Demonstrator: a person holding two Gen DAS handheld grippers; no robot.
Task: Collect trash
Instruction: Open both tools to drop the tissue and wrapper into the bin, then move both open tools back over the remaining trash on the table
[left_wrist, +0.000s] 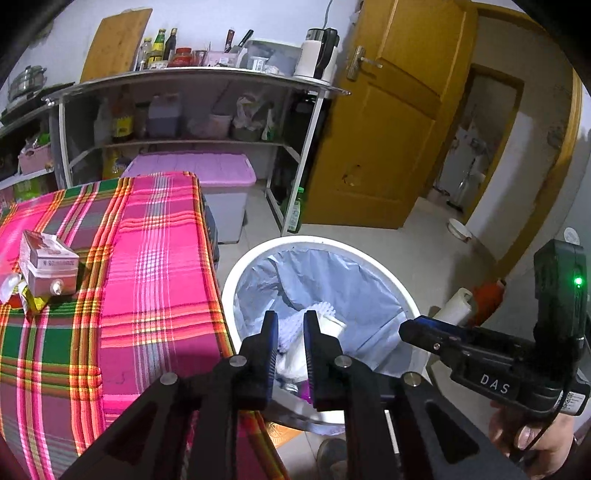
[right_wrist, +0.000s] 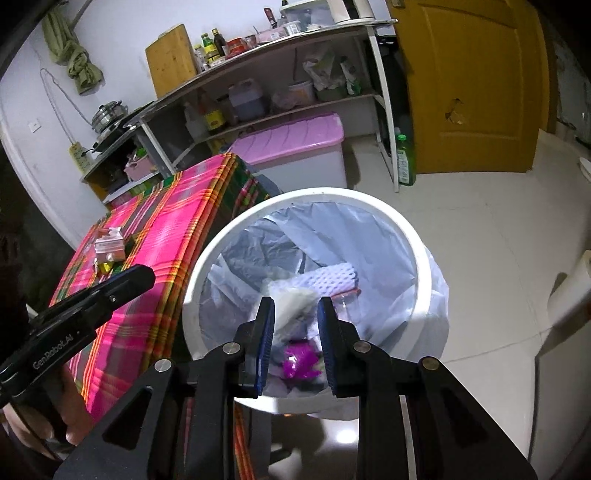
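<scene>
both grippers hang over the lined bin (right_wrist: 417, 258) to drop trash: left gripper (left_wrist: 290, 332) narrowly parted, right gripper (right_wrist: 296, 317) wider, both apparently empty. remaining cartons (left_wrist: 50, 267) sit on the plaid table (left_wrist: 155, 258).

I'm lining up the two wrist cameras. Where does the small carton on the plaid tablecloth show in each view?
Left wrist: carton at far left, mid-height.
Right wrist: carton left of centre, smaller, beyond the left gripper.
Shared landmark: white trash bin.
</scene>
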